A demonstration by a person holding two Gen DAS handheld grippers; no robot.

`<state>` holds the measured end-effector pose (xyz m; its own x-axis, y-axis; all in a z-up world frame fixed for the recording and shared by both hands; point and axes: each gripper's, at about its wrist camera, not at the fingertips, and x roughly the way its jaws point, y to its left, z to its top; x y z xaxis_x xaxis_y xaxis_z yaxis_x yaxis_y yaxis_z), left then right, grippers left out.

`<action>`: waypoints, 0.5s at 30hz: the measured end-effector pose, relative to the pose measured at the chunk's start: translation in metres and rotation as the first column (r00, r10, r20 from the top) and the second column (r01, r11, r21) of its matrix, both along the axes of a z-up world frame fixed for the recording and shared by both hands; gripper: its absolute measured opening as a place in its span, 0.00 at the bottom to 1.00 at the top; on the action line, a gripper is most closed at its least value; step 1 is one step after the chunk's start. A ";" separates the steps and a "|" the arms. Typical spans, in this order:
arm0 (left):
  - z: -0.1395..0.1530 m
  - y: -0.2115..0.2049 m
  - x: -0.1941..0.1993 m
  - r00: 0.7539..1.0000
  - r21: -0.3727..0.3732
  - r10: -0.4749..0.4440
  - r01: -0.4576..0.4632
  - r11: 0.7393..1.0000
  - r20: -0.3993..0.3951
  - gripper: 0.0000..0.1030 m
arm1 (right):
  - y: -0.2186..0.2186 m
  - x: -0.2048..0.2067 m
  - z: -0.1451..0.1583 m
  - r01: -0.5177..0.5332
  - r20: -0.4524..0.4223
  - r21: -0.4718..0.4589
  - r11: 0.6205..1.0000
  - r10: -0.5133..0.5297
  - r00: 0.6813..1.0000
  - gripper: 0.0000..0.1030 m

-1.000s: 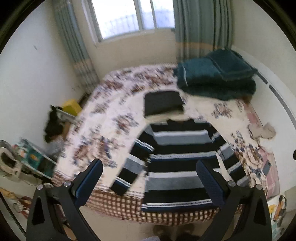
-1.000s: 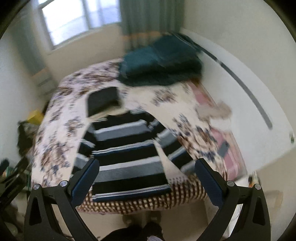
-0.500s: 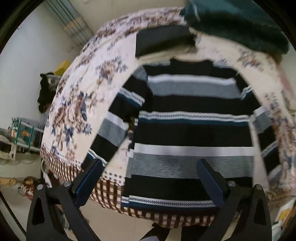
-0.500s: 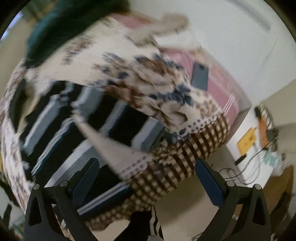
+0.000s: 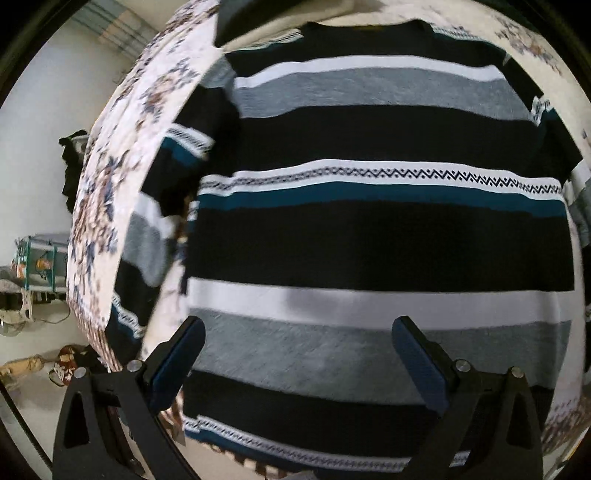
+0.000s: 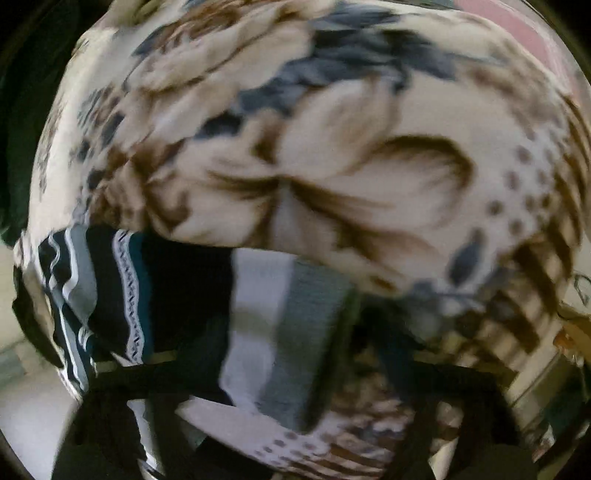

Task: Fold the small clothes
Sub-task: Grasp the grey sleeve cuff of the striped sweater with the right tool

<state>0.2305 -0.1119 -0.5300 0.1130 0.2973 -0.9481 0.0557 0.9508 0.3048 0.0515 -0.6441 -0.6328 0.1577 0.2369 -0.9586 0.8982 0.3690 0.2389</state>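
Note:
A knitted sweater (image 5: 369, 240) with black, grey, white and teal stripes lies flat on the bed and fills the left wrist view. My left gripper (image 5: 301, 354) hovers open just above its lower body, near the hem, with nothing between its fingers. The sweater's left sleeve (image 5: 147, 240) runs down beside the body. The right wrist view is blurred. In it the right sleeve (image 6: 295, 314) lies across the floral sheet (image 6: 332, 147) near the bed's corner. My right gripper (image 6: 291, 362) points down over the cuff end, its jaws closing with the sleeve between them.
The floral sheet (image 5: 110, 166) drops to a checked border at the bed's edge (image 6: 517, 325). A folded dark garment (image 5: 258, 14) lies beyond the sweater's collar. A small shelf (image 5: 37, 266) and clutter on the floor (image 5: 62, 365) stand left of the bed.
Both grippers came down close to the bed. The left one now hangs low over the sweater's body. The right one swung to the right sleeve and its fingers drew closer together.

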 end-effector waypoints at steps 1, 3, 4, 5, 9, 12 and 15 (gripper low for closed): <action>-0.006 -0.006 0.005 1.000 -0.006 -0.005 0.005 1.000 -0.007 1.00 | 0.001 0.003 0.000 -0.020 -0.005 -0.014 1.000 0.020 1.000 0.09; -0.010 -0.014 0.010 1.000 -0.019 -0.016 0.015 1.000 -0.011 1.00 | -0.002 0.004 0.008 -0.020 0.031 -0.035 0.999 0.021 0.999 0.09; -0.010 -0.020 0.014 1.000 -0.033 -0.027 0.027 0.999 -0.006 1.00 | -0.008 0.004 0.016 -0.015 0.045 -0.062 0.998 0.017 0.999 0.08; -0.010 -0.025 0.017 0.999 -0.043 -0.036 0.036 0.998 -0.002 1.00 | -0.016 0.002 0.025 -0.002 0.070 -0.087 0.996 0.008 0.998 0.08; -0.010 -0.045 0.026 0.997 -0.074 -0.077 0.078 0.994 0.018 1.00 | -0.053 0.010 0.065 0.026 0.110 -0.179 0.983 -0.006 0.994 0.08; -0.014 -0.054 0.031 0.997 -0.098 -0.080 0.080 0.992 0.010 1.00 | -0.077 0.040 0.076 -0.041 0.063 -0.264 0.964 0.060 0.996 0.09; -0.017 -0.057 0.034 0.998 -0.112 -0.068 0.067 0.991 -0.001 1.00 | -0.102 0.062 0.057 -0.117 -0.085 -0.271 0.955 0.097 0.992 0.32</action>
<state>0.2646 -0.1691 -0.5472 0.1243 0.1810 -0.9756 0.1219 0.9730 0.1960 0.1139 -0.7461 -0.5757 0.0757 -0.0257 -0.9968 0.8607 0.5064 0.0523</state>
